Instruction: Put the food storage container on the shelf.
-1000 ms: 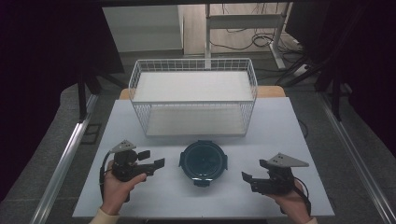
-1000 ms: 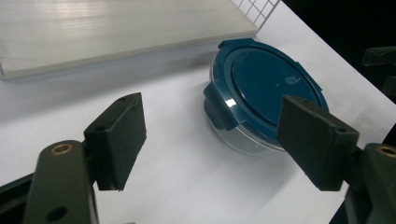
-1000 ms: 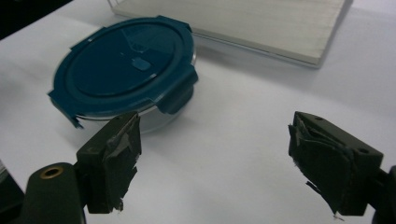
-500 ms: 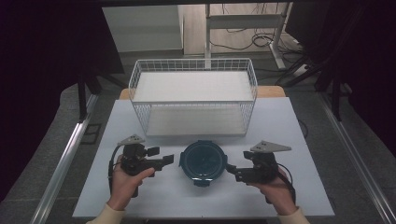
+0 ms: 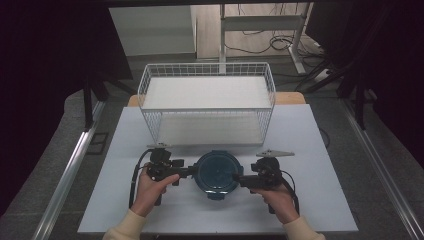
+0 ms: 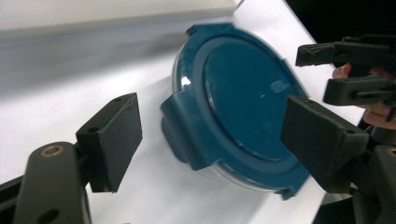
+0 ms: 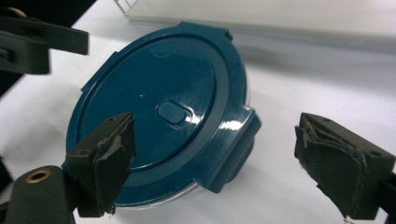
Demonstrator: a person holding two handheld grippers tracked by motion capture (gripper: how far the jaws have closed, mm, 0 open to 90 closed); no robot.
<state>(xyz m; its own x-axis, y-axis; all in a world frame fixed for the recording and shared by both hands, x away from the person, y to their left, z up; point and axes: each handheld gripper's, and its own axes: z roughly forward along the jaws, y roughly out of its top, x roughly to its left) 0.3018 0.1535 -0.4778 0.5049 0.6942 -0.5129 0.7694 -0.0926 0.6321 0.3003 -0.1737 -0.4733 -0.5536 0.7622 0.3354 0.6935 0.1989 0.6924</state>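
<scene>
The high view is lit from above: the white table [image 5: 320,150] is evenly bright, while the upper left and right of the frame fall into near black. Soft, short shadows sit under the wire basket [image 5: 207,80] and the hands. The picture is a little grainy but sharp enough. In the left gripper view a small white glare spot sits on the teal lid [image 6: 238,102] at centre left; the top of the frame is washed out and soft — out of focus. In the right gripper view a gloss streak shows on the lid's clip, and the near jaws at the bottom corners are slightly blurred.
</scene>
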